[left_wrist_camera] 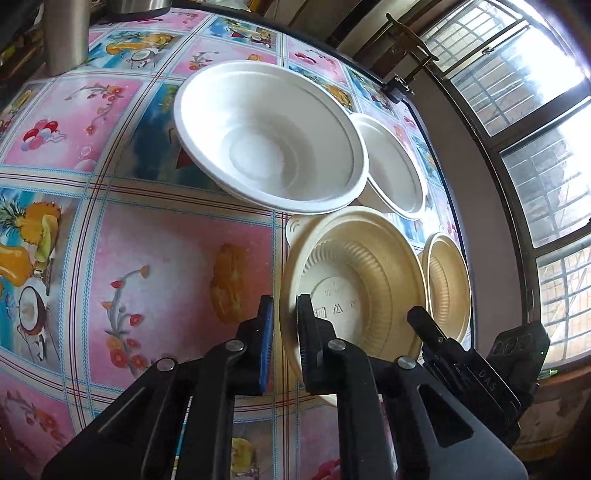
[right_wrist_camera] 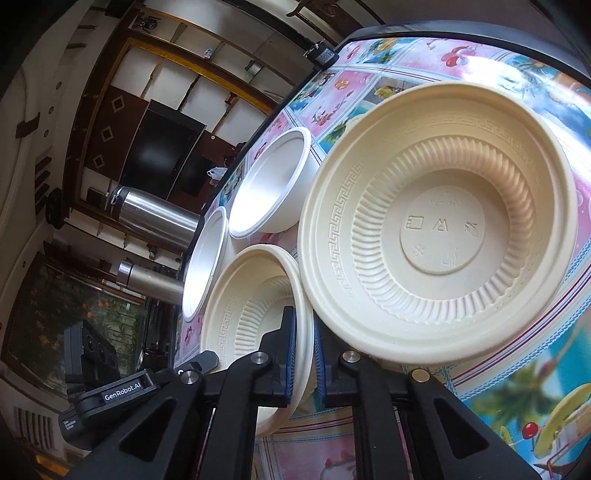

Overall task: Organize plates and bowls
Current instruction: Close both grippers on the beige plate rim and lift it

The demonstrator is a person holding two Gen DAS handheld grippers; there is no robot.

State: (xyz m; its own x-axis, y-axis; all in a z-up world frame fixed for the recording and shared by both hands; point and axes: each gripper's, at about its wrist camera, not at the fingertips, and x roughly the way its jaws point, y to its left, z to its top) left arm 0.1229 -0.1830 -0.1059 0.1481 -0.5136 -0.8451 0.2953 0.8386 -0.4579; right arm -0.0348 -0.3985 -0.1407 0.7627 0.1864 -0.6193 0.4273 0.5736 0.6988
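Note:
A cream ribbed bowl (left_wrist_camera: pixel 354 288) (right_wrist_camera: pixel 255 325) lies on the patterned tablecloth. My left gripper (left_wrist_camera: pixel 286 332) is shut on its left rim. On the opposite rim my right gripper (right_wrist_camera: pixel 304 350) is shut too, one pad inside the bowl and one outside. The right gripper's finger (left_wrist_camera: pixel 421 321) shows in the left wrist view, and the left gripper's finger (right_wrist_camera: pixel 207 362) shows in the right wrist view. A second cream bowl (left_wrist_camera: pixel 447 288) (right_wrist_camera: pixel 436 229) rests right beside the held one. Two white bowls (left_wrist_camera: pixel 269 136) (left_wrist_camera: pixel 395 166) sit behind them, side by side.
Two steel flasks (right_wrist_camera: pixel 159 221) (right_wrist_camera: pixel 151 282) stand at the table's far side. A steel cup (left_wrist_camera: pixel 66 33) stands at a corner. The table edge (left_wrist_camera: pixel 436 140) runs close along a barred window (left_wrist_camera: pixel 535 129). Bare tablecloth (left_wrist_camera: pixel 166 277) lies left of the bowls.

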